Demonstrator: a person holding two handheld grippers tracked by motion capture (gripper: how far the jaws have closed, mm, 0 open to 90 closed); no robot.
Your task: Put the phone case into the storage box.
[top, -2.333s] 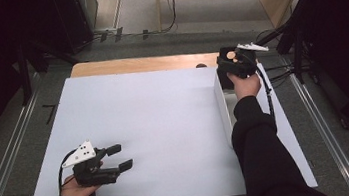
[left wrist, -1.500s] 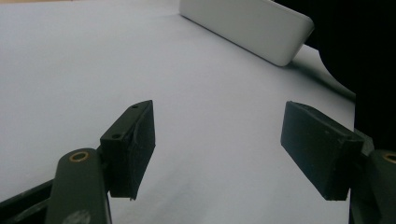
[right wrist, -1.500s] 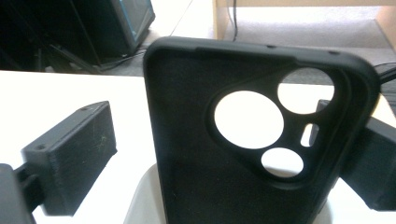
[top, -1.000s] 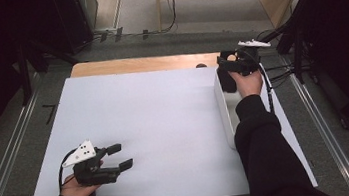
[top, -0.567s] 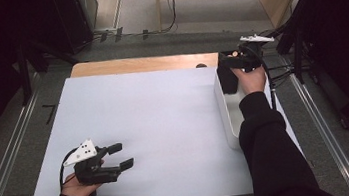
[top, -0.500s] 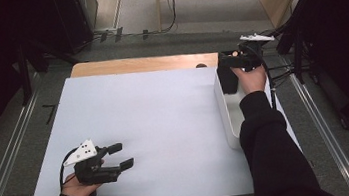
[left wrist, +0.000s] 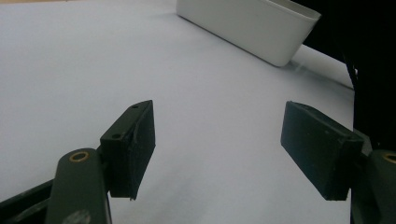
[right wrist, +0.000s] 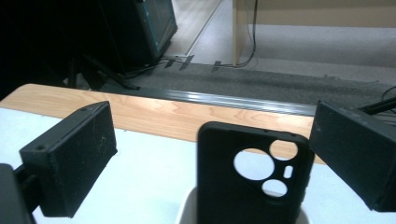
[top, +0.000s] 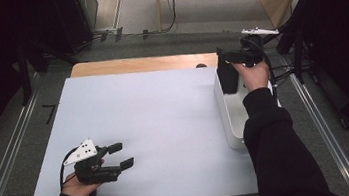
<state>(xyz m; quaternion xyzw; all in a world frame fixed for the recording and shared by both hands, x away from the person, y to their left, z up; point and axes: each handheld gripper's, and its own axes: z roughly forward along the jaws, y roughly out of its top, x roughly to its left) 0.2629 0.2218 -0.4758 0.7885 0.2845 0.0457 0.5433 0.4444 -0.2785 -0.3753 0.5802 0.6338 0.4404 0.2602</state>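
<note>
While my left gripper point(top: 123, 155) rests spread well left of the white bin point(top: 230, 116), my right gripper point(top: 225, 60), jaws spread, hovers w/ the black phone case point(right wrist: 252, 177) upright at the bin's far end.

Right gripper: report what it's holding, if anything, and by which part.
Nothing is held. The right gripper is open, its jaws standing wide to either side of the black phone case, which stands upright in the white bin, untouched by either jaw.

My left gripper point(top: 123, 155) rests low near table front, jaws apart; right gripper point(top: 222, 58) held up far-right, jaws apart.
</note>
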